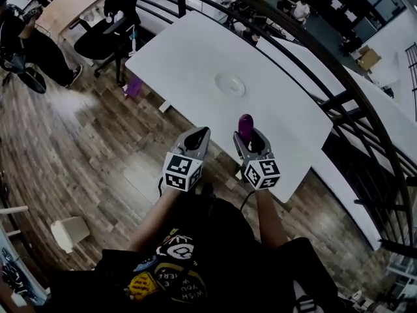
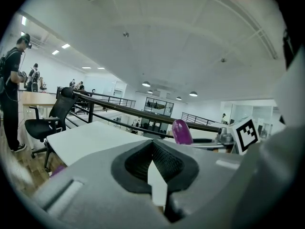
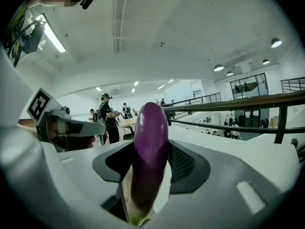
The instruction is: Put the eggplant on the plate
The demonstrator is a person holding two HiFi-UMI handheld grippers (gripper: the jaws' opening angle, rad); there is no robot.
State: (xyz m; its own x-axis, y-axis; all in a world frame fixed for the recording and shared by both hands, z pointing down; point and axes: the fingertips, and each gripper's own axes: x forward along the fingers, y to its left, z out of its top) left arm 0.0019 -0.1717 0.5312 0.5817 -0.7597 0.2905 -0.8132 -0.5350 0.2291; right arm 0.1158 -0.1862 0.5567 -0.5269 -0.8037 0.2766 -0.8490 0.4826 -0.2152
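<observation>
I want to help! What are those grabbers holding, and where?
The right gripper clamps the glossy purple eggplant around its middle, rounded tip forward. The left gripper holds nothing.

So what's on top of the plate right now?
Nothing visible on the plate; it sits bare on the white table. The eggplant is clamped in the right tool. Nothing covers it.

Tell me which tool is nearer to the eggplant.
Right. The right tool grips the eggplant between its jaws; the left tool, shut and empty, is beside it on its left, not touching.

Purple eggplant [image 3: 150, 151], white table [image 1: 195, 64] (plate [image 1: 230, 83] seemingly clear)
</observation>
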